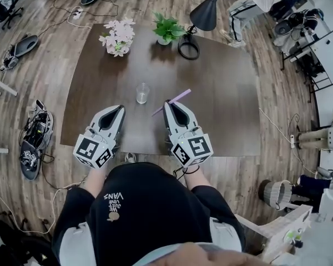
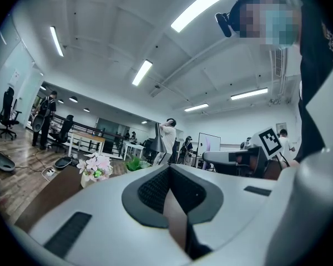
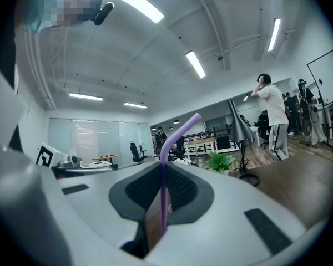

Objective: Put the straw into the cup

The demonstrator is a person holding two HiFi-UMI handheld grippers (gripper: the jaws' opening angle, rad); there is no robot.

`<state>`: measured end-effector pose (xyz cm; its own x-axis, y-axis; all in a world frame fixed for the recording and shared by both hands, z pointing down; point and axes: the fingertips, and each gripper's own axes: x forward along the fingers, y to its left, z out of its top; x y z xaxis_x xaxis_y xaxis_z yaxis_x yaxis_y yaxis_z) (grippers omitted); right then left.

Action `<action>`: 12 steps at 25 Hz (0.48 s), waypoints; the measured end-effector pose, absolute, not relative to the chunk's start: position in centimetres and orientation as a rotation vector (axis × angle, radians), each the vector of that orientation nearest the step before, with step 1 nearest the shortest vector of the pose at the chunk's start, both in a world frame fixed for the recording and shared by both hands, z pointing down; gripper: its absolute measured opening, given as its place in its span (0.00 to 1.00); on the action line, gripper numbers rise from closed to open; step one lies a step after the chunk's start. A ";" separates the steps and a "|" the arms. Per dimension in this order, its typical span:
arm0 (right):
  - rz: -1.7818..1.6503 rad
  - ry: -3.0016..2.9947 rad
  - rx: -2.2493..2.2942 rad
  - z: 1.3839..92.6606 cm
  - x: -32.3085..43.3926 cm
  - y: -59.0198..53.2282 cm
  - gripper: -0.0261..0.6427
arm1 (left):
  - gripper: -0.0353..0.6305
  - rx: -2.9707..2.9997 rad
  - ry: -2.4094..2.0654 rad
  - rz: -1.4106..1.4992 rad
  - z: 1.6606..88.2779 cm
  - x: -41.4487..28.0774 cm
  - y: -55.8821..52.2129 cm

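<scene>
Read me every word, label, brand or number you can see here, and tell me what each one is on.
"VANS": printed on the person's black shirt, upside down in the head view.
Smaller lines of print beside it: too small to read with certainty.
Left marker cube and right marker cube: black-and-white square patterns only, no words or numbers.
No other readable text in any view.

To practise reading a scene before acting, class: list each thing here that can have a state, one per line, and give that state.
Clear glass cup: upright on the dark brown table, looks empty.
Purple bendy plastic straw: outside the cup, clamped in the right tool.
Right tool: shut on the straw.
Left tool: shut, empty.
</scene>
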<state>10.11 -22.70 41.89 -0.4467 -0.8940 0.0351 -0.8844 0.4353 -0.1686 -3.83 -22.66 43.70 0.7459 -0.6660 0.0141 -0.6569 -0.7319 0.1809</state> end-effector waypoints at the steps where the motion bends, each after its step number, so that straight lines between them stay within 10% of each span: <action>1: -0.247 2.605 -1.628 41.9 10.0 -23.0 0.09 | 0.07 2.773 -1.051 -0.077 43.7 -4.0 -23.0; 12: -0.213 2.540 -1.716 41.8 9.8 -25.3 0.09 | 0.07 2.784 -0.994 -0.075 44.2 -5.2 -25.3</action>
<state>9.76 -25.26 41.80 -0.3745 -0.9270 0.0204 -0.9174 0.3672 -0.1533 -5.19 -25.31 44.16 0.7748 -0.6320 0.0141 -0.6227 -0.7591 0.1898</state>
